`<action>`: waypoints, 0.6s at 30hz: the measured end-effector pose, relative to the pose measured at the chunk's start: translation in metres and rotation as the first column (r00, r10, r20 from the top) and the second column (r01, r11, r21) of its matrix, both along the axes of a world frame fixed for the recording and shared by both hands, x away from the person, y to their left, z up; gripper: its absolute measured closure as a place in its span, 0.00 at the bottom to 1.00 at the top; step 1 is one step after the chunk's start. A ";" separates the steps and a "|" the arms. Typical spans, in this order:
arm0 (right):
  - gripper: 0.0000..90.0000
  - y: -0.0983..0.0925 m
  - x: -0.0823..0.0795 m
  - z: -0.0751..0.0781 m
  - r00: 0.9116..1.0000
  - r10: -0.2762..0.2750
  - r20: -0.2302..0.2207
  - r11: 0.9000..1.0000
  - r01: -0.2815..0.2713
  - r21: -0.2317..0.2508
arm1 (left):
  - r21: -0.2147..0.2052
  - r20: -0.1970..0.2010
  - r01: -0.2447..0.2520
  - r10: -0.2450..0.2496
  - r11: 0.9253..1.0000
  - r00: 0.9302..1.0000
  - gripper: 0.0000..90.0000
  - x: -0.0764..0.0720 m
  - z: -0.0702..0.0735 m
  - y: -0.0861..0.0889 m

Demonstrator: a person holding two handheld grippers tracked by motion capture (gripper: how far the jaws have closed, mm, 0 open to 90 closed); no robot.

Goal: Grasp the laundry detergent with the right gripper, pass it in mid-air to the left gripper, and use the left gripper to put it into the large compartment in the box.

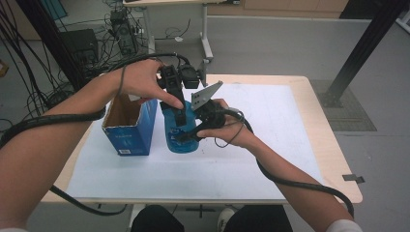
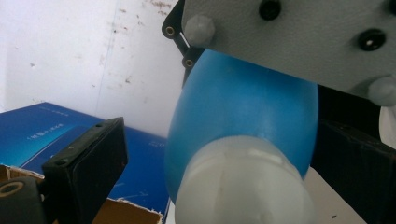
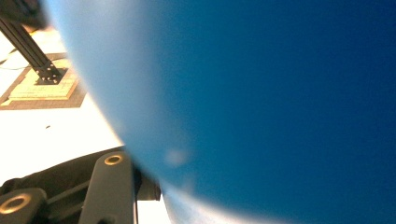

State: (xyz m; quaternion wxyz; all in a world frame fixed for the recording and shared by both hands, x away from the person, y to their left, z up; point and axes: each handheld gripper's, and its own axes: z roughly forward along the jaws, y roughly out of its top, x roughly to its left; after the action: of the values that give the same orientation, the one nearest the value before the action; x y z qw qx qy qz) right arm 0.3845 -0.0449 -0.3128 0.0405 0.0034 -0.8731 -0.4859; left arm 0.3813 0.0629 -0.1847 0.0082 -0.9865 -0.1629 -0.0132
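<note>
Two grippers meet on one blue bottle (image 1: pixel 180 133), which stands upright near the middle of the table (image 1: pixel 290 145), just right of the open box (image 1: pixel 130 126). Our right gripper (image 1: pixel 189 136) is clamped on the bottle's body from the right side. Our left gripper (image 1: pixel 180 115) comes down from above, its jaws straddling the white cap (image 2: pixel 243 186); whether they press on it we cannot quite tell. So the bottle's long axis runs vertical, along the left gripper's approach, and the left is nearer the cap.
</note>
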 end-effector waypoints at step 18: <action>0.48 -0.002 -0.001 0.000 1.000 0.005 -0.009 1.000 -0.004 0.008 | 0.005 -0.007 0.011 -0.011 1.000 1.000 0.06 0.001 -0.004 -0.003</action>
State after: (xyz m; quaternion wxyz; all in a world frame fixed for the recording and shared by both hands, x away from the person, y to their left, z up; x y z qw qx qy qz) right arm 0.3833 -0.0469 -0.3124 0.0456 0.0033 -0.8710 -0.4892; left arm 0.3818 0.0598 -0.1889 0.0111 -0.9874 -0.1574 -0.0101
